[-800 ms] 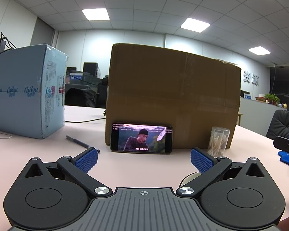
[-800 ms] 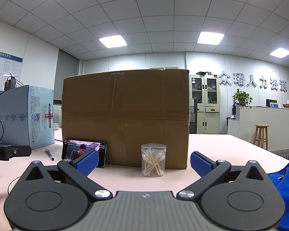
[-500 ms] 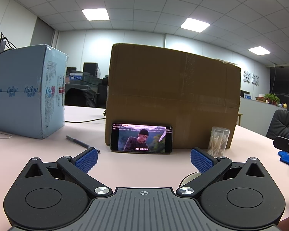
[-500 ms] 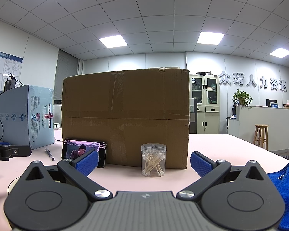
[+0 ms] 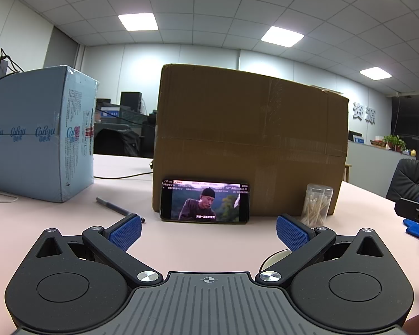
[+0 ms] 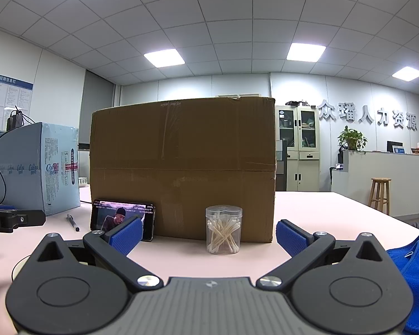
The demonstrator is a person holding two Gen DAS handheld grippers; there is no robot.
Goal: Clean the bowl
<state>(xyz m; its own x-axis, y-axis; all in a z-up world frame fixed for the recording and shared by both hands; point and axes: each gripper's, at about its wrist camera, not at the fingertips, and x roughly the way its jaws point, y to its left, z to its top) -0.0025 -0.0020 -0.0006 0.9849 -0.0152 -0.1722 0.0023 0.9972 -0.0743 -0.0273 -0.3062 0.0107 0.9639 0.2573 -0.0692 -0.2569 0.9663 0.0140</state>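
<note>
Only a pale curved rim of the bowl (image 5: pixel 275 256) shows in the left wrist view, low on the pink table under my right finger; the same rim (image 6: pixel 21 265) peeks out at the lower left of the right wrist view. My left gripper (image 5: pixel 208 230) is open with nothing between its blue pads. The right gripper (image 6: pixel 209 236) is open too and holds nothing. A blue cloth (image 6: pixel 413 276) lies on the table just right of the right gripper and appears as a blue patch (image 5: pixel 416 227) in the left wrist view.
A large cardboard box (image 5: pixel 248 145) stands ahead with a phone (image 5: pixel 205 204) propped against it and a jar of cotton swabs (image 6: pixel 223 233) beside it. A light blue carton (image 5: pixel 39 139) and a pen (image 5: pixel 114 208) sit at the left. A small striped bowl (image 6: pixel 82 182) stands behind the carton.
</note>
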